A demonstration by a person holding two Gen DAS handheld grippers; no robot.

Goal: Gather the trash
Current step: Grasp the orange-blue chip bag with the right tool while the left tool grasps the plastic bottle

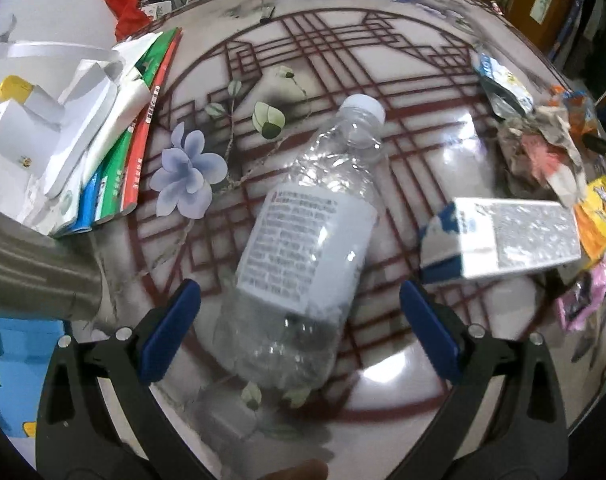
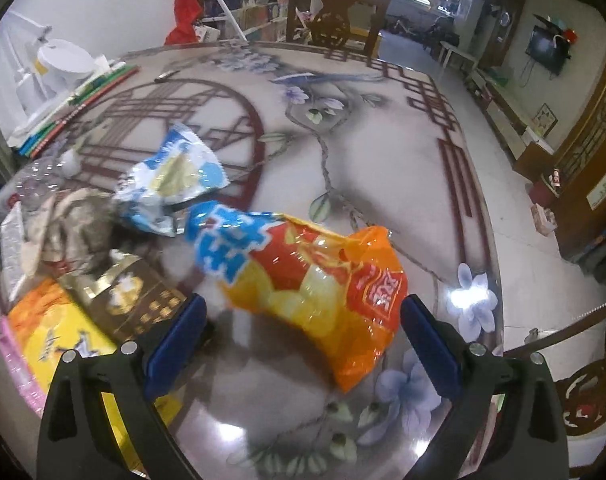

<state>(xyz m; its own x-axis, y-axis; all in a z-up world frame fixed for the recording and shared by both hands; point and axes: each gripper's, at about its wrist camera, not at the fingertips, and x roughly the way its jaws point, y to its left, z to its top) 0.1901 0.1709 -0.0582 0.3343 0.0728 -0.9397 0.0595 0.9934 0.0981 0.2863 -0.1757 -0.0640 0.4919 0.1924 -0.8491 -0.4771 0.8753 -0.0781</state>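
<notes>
An empty clear plastic bottle (image 1: 307, 236) with a white cap and white label lies on its side on the glossy patterned table (image 1: 383, 80). My left gripper (image 1: 301, 312) stands open, its blue pads on either side of the bottle's lower half, not touching it. A blue and white carton (image 1: 499, 236) lies to the right of the bottle, crumpled wrappers (image 1: 539, 148) beyond it. In the right wrist view an orange snack bag (image 2: 315, 284) lies just ahead of my open right gripper (image 2: 303, 328). A blue and white wrapper (image 2: 175, 180) sits further back.
Books (image 1: 123, 148) and white items (image 1: 43, 120) are stacked at the table's left. A metal cylinder (image 1: 35, 272) lies at the near left. A brown box (image 2: 131, 296) and yellow packet (image 2: 63, 336) lie left of the right gripper. The table edge (image 2: 491, 248) curves along the right, chairs beyond.
</notes>
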